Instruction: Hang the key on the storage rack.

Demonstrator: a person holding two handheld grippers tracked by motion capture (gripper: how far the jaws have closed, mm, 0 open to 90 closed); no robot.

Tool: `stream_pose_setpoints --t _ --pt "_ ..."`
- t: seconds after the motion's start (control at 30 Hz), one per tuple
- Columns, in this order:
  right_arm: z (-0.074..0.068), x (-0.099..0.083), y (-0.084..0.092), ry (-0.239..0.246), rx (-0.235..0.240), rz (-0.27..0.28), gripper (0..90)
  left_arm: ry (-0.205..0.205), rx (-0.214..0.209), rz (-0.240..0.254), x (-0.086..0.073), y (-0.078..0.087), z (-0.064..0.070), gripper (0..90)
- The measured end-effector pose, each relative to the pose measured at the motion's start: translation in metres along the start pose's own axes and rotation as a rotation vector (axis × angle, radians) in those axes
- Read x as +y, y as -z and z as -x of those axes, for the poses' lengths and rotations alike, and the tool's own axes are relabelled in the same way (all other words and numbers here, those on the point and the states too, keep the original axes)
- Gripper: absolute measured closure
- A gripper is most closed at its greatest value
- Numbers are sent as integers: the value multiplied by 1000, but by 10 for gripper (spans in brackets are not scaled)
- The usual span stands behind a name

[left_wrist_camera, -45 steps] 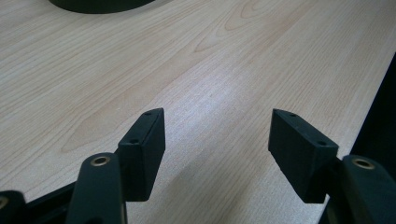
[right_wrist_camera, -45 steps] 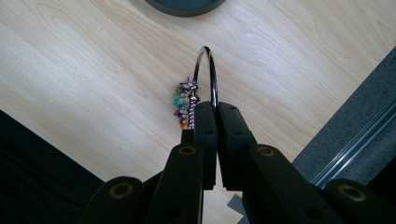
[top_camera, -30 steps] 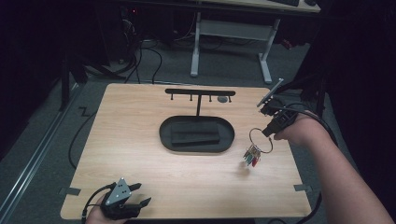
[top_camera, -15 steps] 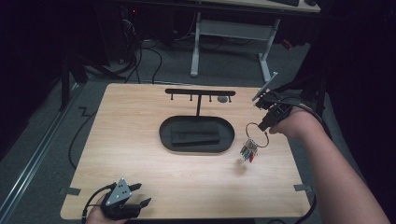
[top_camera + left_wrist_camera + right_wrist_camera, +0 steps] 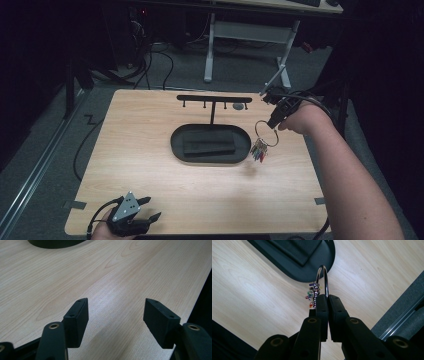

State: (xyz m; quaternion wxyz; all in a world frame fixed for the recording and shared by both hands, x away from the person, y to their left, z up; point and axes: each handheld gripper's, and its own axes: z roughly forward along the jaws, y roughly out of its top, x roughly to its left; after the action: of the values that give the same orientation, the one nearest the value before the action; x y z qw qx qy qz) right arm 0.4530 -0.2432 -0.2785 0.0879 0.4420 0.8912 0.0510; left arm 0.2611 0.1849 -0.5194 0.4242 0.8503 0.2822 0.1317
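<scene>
**Key ring lifted clear, hooks waiting above**

The right tool (image 5: 272, 123) has its jaws pressed together on the top of a metal key ring (image 5: 266, 134). In the right gripper view the two black pads meet on the wire of the ring (image 5: 323, 280), which rises between them, with a cluster of coloured keys (image 5: 312, 295) hanging beside. The grip is on the ring itself rather than on the keys, which I take to be deliberate: the loop stays open and free, ready to be slipped over something.

From above, the bunch of keys (image 5: 259, 150) dangles below the ring, off the desk (image 5: 150, 190), just past the 3 o'clock end of the dark oval tray (image 5: 180, 150). The tray carries a flat black block (image 5: 209, 147) and a post that rises to a black hook rack (image 5: 214, 98) with small pegs beneath it, at 12 o'clock from the tray. The ring hangs near the rack's right end, lower than the bar, so my guess is that it is meant for one of those pegs.

The left tool (image 5: 145, 210) rests at the desk's near edge, about 7 o'clock from the tray, well apart from the work. Its jaws stand wide apart with bare wood between them (image 5: 115, 312), holding nothing.
</scene>
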Motion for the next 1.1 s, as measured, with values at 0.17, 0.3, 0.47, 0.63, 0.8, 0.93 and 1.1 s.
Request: stream_pose_setpoints --t 0.17,0.3,0.47,0.63,0.8,0.93,1.1 --pt "-1 16 2 27 10 33 878 3 2 -8 -1 0 -1 374" --pt "-3 27 0 35 11 36 878 3 2 -11 -1 -1 -1 374" --pt "-2 38 -4 44 18 47 878 -11 8 -16 -1 -1 0 374" --pt "3 51 -11 41 15 41 878 -23 16 -2 -1 0 2 377" --pt "13 66 -19 30 21 58 878 -32 13 -4 0 -1 2 377" --pt "21 72 -29 12 20 67 877 -22 21 -14 -1 -1 2 378" --pt "23 75 -36 -2 17 61 877 -27 22 -17 -2 -2 3 378"
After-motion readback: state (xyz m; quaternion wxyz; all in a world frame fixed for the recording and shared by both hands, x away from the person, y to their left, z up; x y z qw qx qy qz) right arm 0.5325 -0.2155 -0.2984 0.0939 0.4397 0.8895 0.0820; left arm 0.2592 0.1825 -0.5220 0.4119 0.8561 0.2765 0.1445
